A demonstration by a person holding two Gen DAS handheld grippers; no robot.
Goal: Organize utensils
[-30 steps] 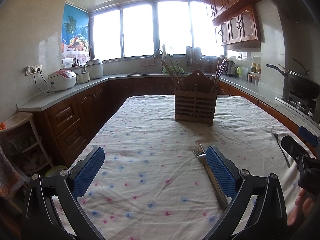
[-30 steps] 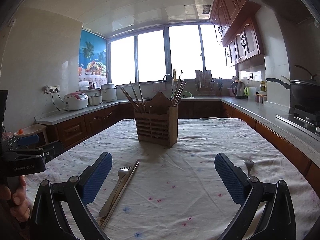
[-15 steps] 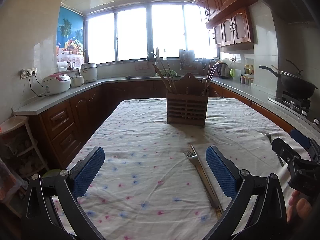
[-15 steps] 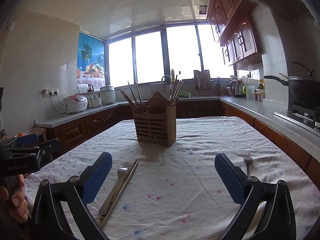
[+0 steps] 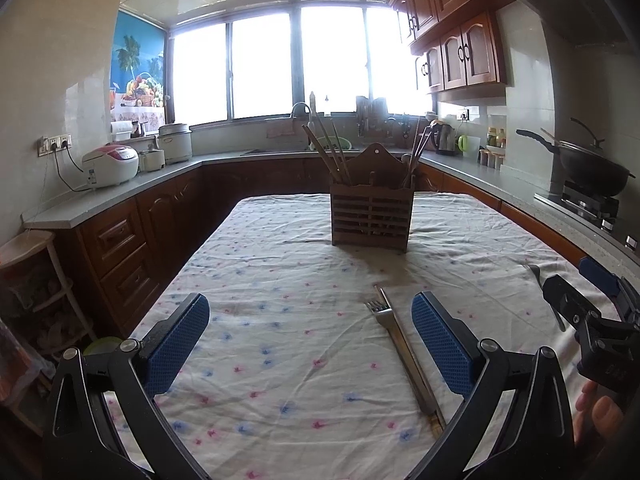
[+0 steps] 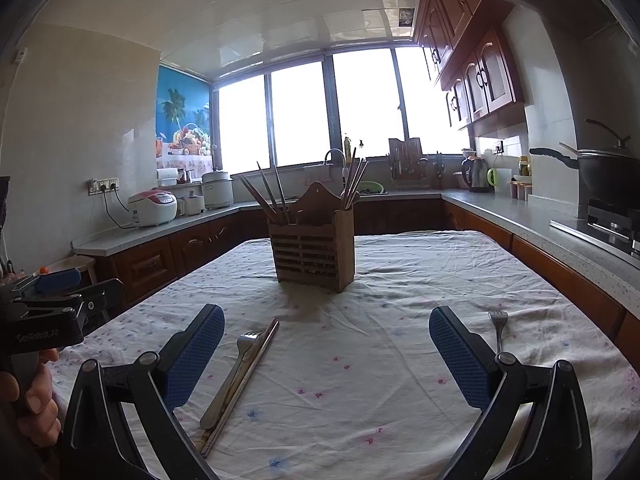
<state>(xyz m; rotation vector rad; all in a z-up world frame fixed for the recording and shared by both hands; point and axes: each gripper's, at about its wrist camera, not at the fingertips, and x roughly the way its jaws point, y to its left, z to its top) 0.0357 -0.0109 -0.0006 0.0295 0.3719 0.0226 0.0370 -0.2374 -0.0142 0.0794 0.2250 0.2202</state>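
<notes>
A slatted wooden utensil holder [image 5: 371, 216] [image 6: 313, 251] stands mid-table with chopsticks sticking out of both ends. A metal fork [image 5: 394, 338] [image 6: 231, 376] lies on the cloth beside a pair of chopsticks [image 5: 420, 368] [image 6: 249, 378]. A second fork [image 6: 498, 326] [image 5: 546, 296] lies near the table's right edge. My left gripper [image 5: 310, 344] hovers open above the cloth, the fork just inside its right finger. My right gripper [image 6: 326, 354] is open too, with the fork and chopsticks inside its left finger and the second fork beyond its right finger.
The table [image 5: 280, 280] wears a white flowered cloth. Wooden cabinets with grey counters [image 5: 120, 196] run around it on three sides. A rice cooker [image 5: 110, 164] sits left, a wok [image 5: 592, 168] on the stove right. A hand [image 6: 28, 396] holds the left gripper's handle.
Both cameras have drifted a little back and up. The holder sits slightly farther off, and more of the fork and chopsticks shows in the left wrist view. Nothing was picked up.
</notes>
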